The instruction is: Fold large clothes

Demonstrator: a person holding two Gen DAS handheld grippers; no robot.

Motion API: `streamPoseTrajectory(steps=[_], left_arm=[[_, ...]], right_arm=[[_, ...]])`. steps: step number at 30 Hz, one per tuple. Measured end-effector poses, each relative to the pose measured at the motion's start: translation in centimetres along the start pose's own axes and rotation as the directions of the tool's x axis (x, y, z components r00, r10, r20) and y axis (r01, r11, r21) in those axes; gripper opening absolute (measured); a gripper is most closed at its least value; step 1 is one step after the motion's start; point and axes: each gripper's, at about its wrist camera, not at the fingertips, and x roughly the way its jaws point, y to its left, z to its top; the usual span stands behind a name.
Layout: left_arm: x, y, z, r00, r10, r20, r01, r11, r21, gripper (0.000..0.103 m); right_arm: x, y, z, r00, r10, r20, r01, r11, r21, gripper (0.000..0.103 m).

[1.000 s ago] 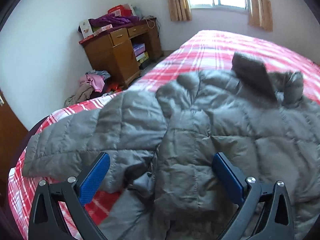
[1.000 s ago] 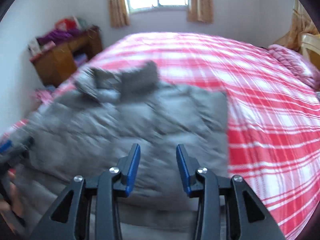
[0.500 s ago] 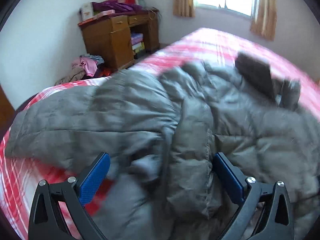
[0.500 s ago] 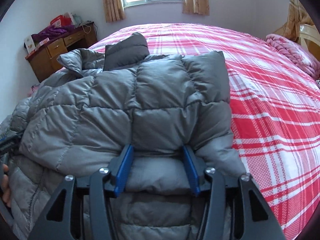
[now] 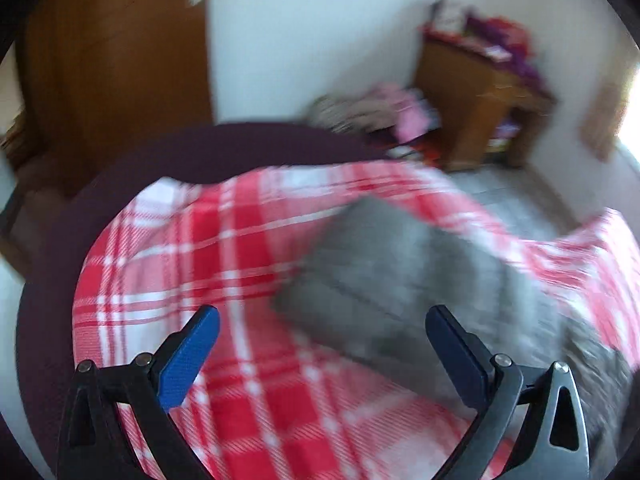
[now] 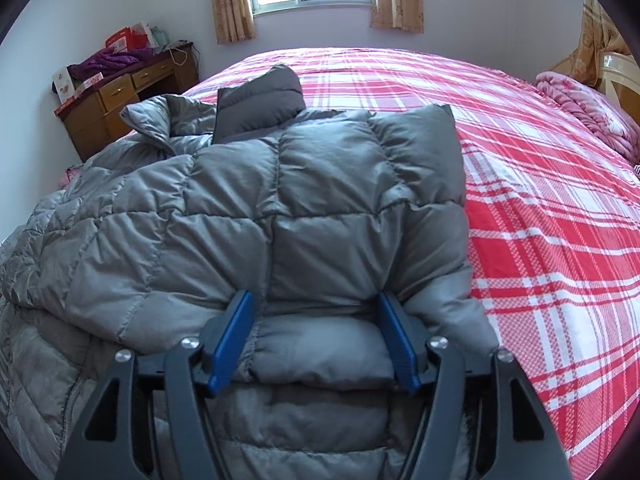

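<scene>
Grey puffer jacket (image 6: 260, 220) spread across centre and left of right wrist view, on red plaid bedspread (image 6: 540, 200). Right gripper (image 6: 316, 320) at lower centre, jaws opening, puffy fold between blue pads. Left gripper (image 5: 322, 344) wide apart, empty, over bedspread; blurred jacket sleeve (image 5: 392, 280) at centre right.

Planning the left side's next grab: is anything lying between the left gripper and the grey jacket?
Nothing visible. The left gripper is open over the red plaid blanket, and the blurred edge of the grey jacket lies just ahead between its fingers, with only bare blanket in between.
</scene>
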Motion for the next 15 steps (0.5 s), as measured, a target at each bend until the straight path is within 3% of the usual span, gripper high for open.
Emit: streamPoseTrajectory(steps=[4,7,12,15], left_arm=[[3.8,0.2,-0.2,0.995,-0.010,-0.101,0.008,1.000,-0.024,0.102],[4.8,-0.2,-0.8,0.992,-0.055,-0.111,0.052,0.998,-0.032,0.096],[4.0,-1.5,-1.1,0.994,-0.094,-0.062,0.096,0.995,0.032,0.034],[3.4,-2.8,-0.9,0.994,-0.103,-0.041,0.106,0.991,0.076,0.014]], right_arm=[[0.0,0.0,-0.1,1.000,-0.004,-0.001,0.004,1.000,-0.002,0.066],[0.0,0.1,0.0,1.000,-0.005,-0.001,0.005,1.000,-0.002,0.066],[0.1,0.0,-0.1,1.000,-0.006,-0.001,0.006,1.000,-0.003,0.067],[0.1,0.0,-0.1,1.000,-0.007,-0.001,0.007,1.000,-0.003,0.067]])
